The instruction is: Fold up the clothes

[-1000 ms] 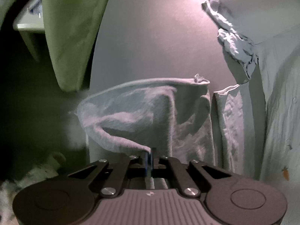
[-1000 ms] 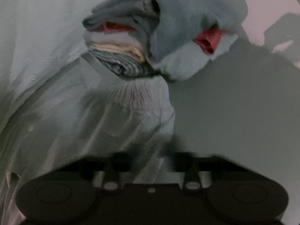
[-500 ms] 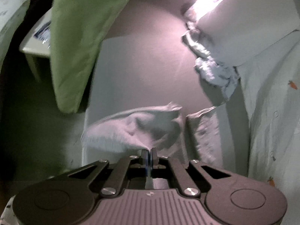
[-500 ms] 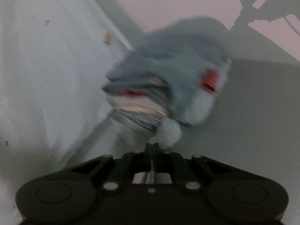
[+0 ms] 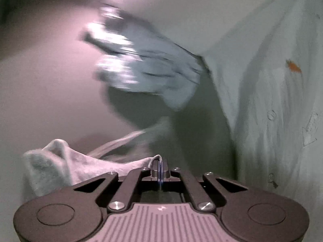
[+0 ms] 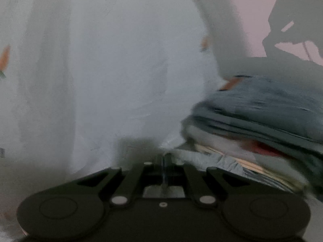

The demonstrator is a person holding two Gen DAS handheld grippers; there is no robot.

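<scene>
1. Our left gripper point(image 5: 160, 166) had its two fingers pressed tight together, pinching the edge of a pale shirt point(image 5: 262, 92). A thin thread point(image 5: 155, 158) looped up just beside the tips.
2. Our right gripper point(image 6: 164, 161) had its fingers squeezed shut too. White cloth met the tips there, so we think it held the same shirt, but the blur made that hard to be sure of.
3. The shirt hung wide past both grippers. It had little buttons point(image 5: 271, 114) and small orange carrots point(image 5: 293, 66) on it.
4. We think the shirt is soft, thin and light. It will flop and sag, not stay stiff. Corners, hems and the shoulder seams look like the best places to hold, so it hangs flat.
5. A stack of folded clothes point(image 6: 262, 119) sat near the right gripper, on a plain table point(image 5: 40, 84).
6. Much was hard to see. The stack was smeared in both views. The sleeves and the bottom of the shirt were cut off. A dark shadow point(image 6: 286, 20) on the wall hid its maker.
</scene>
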